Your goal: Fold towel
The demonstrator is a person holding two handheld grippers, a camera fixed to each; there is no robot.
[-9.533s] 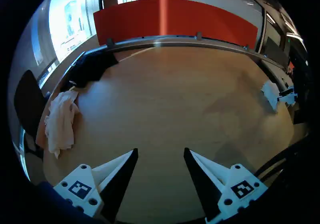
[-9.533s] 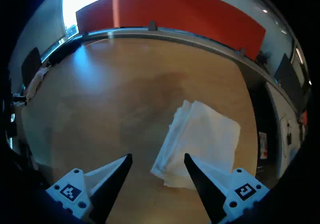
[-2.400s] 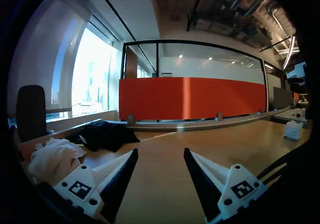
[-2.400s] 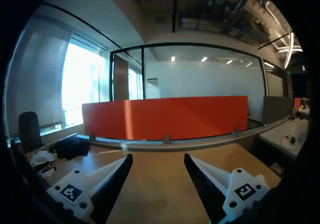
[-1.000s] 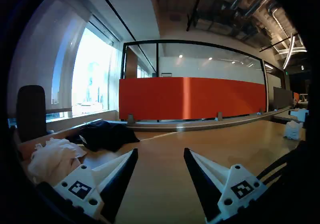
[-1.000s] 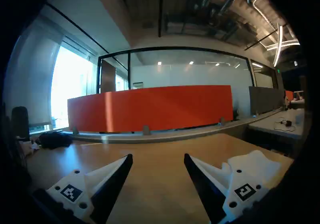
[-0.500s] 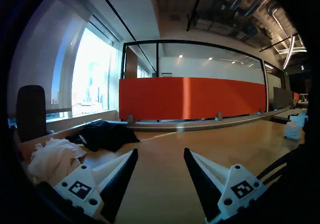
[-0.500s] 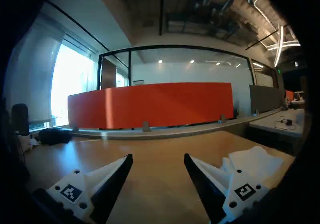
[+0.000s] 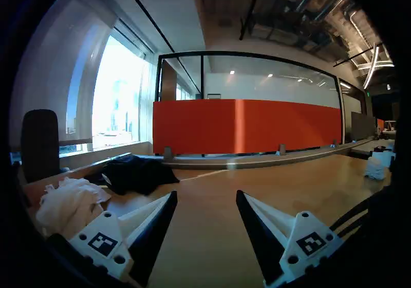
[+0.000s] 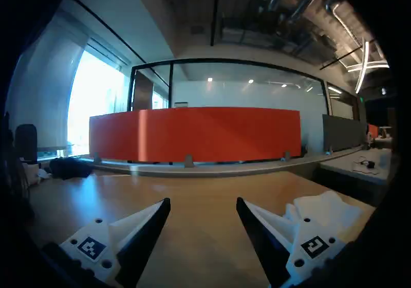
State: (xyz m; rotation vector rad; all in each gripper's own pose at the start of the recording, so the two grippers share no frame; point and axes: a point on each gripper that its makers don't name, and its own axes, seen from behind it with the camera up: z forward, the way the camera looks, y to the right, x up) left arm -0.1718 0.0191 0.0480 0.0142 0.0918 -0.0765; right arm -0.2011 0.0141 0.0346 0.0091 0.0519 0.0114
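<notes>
In the left gripper view my left gripper (image 9: 205, 198) is open, low over the wooden table (image 9: 216, 221), with nothing between its fingers. A crumpled cream towel (image 9: 69, 205) lies at the table's left edge, left of the left finger. A folded white towel (image 9: 374, 169) shows small at the far right. In the right gripper view my right gripper (image 10: 203, 205) is open and empty, close above the table (image 10: 200, 236). The folded white towel (image 10: 329, 208) lies just behind and right of its right finger.
A black cloth (image 9: 133, 174) lies at the table's back left, also seen far left as a dark heap (image 10: 67, 168). An orange partition (image 9: 246, 126) runs along the table's far edge. A dark chair back (image 9: 38, 144) stands at the left. Another desk (image 10: 359, 167) is at the right.
Both grippers have dropped from looking down on the table to a low, level pose. In the last second the right gripper's view shifted slightly; the left barely moved.
</notes>
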